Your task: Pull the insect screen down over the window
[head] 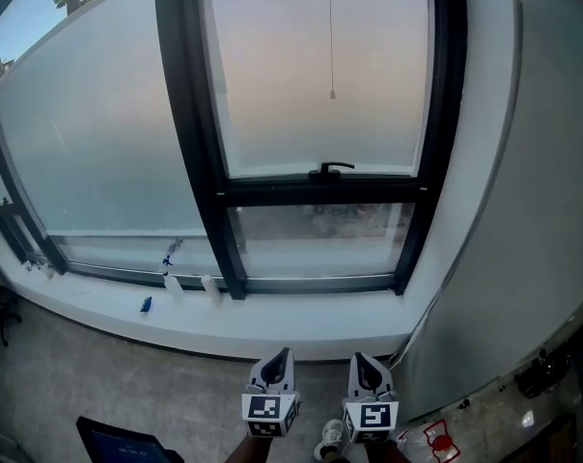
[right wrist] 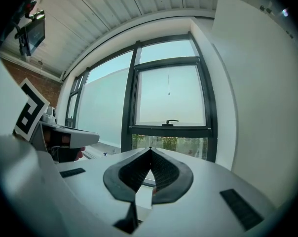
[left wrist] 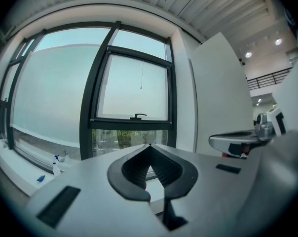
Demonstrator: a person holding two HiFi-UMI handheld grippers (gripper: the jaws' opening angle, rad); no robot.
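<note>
- Both tools sit low and near, well short of the glass. The left hand-held gripper (head: pixel 277 367) and right hand-held gripper (head: pixel 364 369) are side by side, pointing at the window (head: pixel 320 85).
- Each one's own view shows the jaws pressed together with nothing between them, so both are closed and empty.
- The insect screen isn't down over anything yet. My guess is it's rolled up at the top of the frame.
- What does show is the thin pull cord (head: pixel 331 37). It hangs down the middle of the upper pane and ends in a small bead (head: pixel 332 95), well above the black handle (head: pixel 331 169).
- How I'd do this bit: pick one gripper, open it on the way up, and go for the cord just above the bead so the bead acts as a stop.
- Close firmly, since the cord is skinny and could slip out. Then pull straight down in line with the frame so the screen doesn't skew, keeping clear of the handle.
- Hard to see: the screen's roll or housing. The top of the frame runs into the edge of the head view, so I can't tell what's up there, or whether there are side guides.
- The cord nearly vanishes against the pale glass in both gripper views, so it'd be easy to miss.
- There are small bottles (head: pixel 173 285) on the sill (head: pixel 272 331) off to the left, too small to say more about.
- The person's hands are cut off at the near edge.
</note>
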